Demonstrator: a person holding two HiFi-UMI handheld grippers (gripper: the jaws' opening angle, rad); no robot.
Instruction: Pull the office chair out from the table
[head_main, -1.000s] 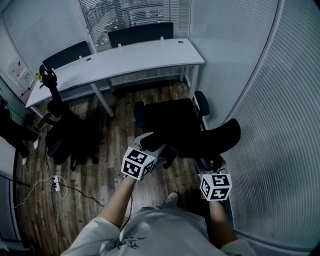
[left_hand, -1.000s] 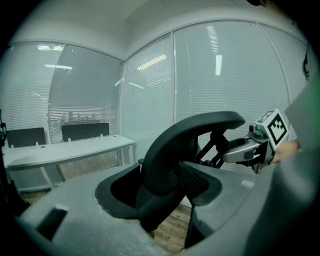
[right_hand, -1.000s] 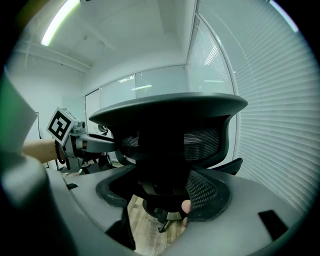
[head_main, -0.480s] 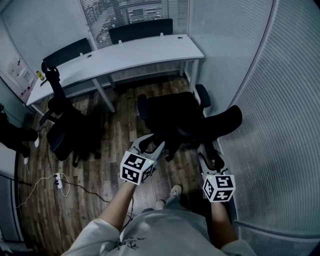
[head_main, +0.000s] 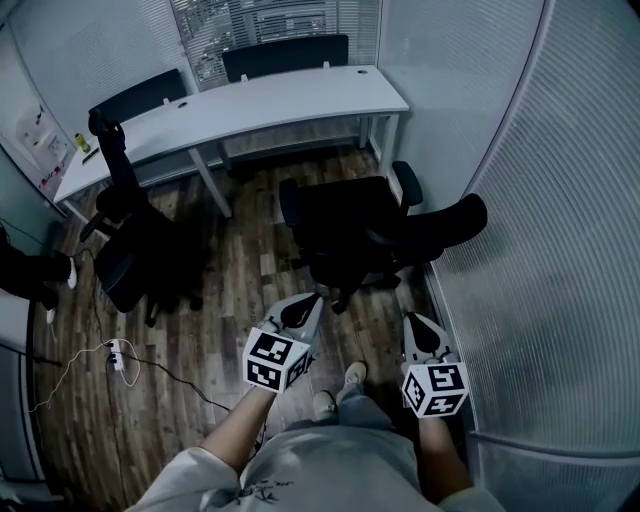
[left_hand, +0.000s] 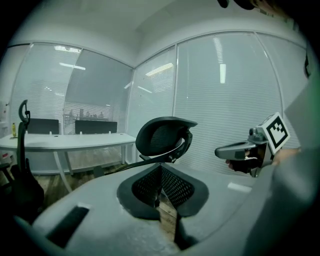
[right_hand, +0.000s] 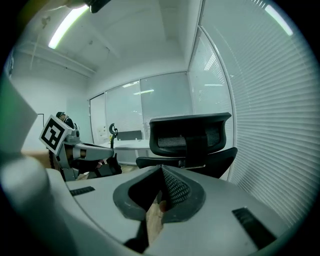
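**Head view.** The office chair (head_main: 355, 232) stands clear of the table (head_main: 270, 104), on the wood floor between the table and the person. Its backrest lies near the slatted partition (head_main: 560, 230) on the right. The left gripper (head_main: 311, 299) and the right gripper (head_main: 412, 319) are both short of the chair and touch nothing. A second chair (head_main: 135, 260) stands at the left end of the table. A power strip (head_main: 114, 361) and its cable lie on the floor at the left.

**Left gripper view.** The jaws have just closed. The pads meet tip to tip with nothing between them. The chair's mesh backrest shows beyond the tips, well apart from them.

**Right gripper view.** The jaws have just closed here too, pads together and empty. The chair's backrest faces the camera, out of contact.

**Status.** The pull appears complete: the seat is no longer under the table edge.

**Hazards.**
- The chair probably runs on castors. Left free on a smooth floor, it may drift or swivel into the partition beside it.
- If the position needs correcting, shut jaws cannot take the backrest. Pushing with closed tips would shove the chair towards the table.
- A step back and to the left risks snagging the cable.
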